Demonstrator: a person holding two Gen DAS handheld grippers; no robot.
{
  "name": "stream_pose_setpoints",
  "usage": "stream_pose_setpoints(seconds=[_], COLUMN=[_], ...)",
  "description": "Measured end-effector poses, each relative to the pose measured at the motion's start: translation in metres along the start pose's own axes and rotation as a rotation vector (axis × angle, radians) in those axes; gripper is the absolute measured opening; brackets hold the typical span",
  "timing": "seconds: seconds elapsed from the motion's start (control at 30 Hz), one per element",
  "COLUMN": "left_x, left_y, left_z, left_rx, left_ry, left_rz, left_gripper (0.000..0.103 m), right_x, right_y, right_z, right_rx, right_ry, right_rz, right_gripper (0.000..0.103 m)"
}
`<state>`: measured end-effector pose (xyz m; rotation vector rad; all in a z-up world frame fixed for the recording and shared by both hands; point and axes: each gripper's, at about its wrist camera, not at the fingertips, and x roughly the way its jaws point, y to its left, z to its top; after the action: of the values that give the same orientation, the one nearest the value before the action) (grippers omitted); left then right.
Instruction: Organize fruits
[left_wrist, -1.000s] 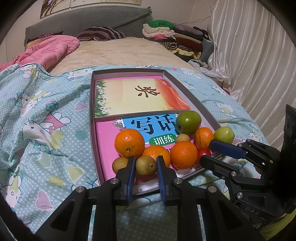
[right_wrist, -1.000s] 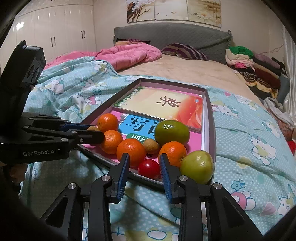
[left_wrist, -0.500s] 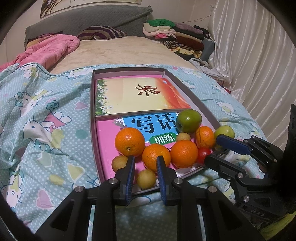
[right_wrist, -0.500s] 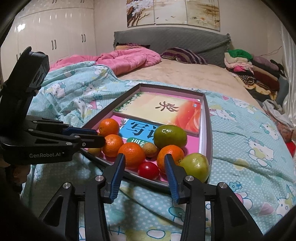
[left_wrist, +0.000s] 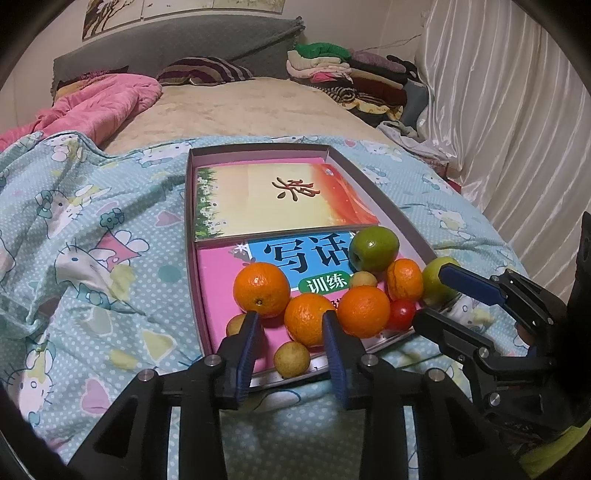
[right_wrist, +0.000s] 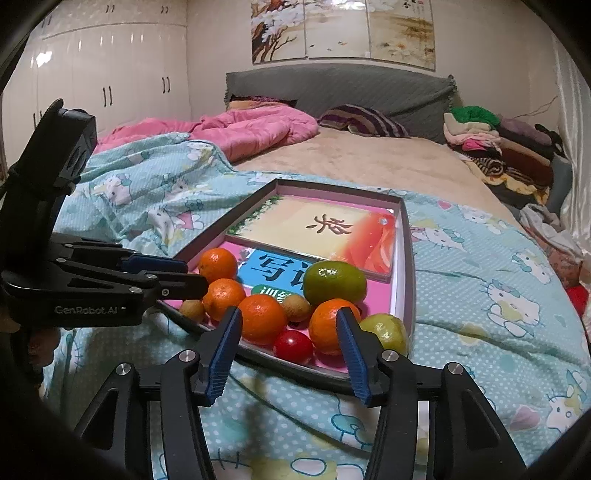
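Released since the earlier frame, the small brown fruit (left_wrist: 291, 359) is now lying free at the near rim of the tray (left_wrist: 384, 206), between the spreading fingers of the left gripper (left_wrist: 291, 345), which are touching nothing; the right gripper (right_wrist: 288, 341), its jaws likewise just opening, is holding nothing, the red tomato (right_wrist: 293, 346) sitting loose between them. Oranges (left_wrist: 261, 289), a green fruit (left_wrist: 373, 248) and a pale green fruit (right_wrist: 385, 331) are crowding the tray's near end on printed books (left_wrist: 284, 201). The tray is resting on a blue cartoon-print quilt (left_wrist: 92, 258) covering a bed; a pink duvet (right_wrist: 255, 127), folded clothes (right_wrist: 491, 144), white wardrobes (right_wrist: 110, 70) and a curtain (left_wrist: 517, 110) are surrounding it
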<state>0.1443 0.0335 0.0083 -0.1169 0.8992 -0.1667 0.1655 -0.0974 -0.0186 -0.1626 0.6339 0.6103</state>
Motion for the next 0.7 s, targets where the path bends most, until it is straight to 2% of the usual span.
stream_pose_setpoints(seconds=[0.23,0.47,0.7], left_x=[-0.012,-0.025,-0.04], left_y=[-0.001,0.0,0.004], left_z=[0.001,-0.004,-0.011], left_rx=[-0.005,-0.022,-0.045], left_ry=[-0.023,-0.046,-0.073], left_rz=[0.005,0.019,0.054], left_gripper=[0.048,0.067,0.078], right_x=[-0.007,-0.018,-0.029], right_y=[-0.002,0.002,0.001], right_z=[0.001,0.004,0.006], right_rx=[0.011,0.01,0.031], right_ry=[-0.024,-0.061,-0.084], right_rz=[-0.027,-0.06,-0.077], right_gripper=[0.062,0.073,0.077])
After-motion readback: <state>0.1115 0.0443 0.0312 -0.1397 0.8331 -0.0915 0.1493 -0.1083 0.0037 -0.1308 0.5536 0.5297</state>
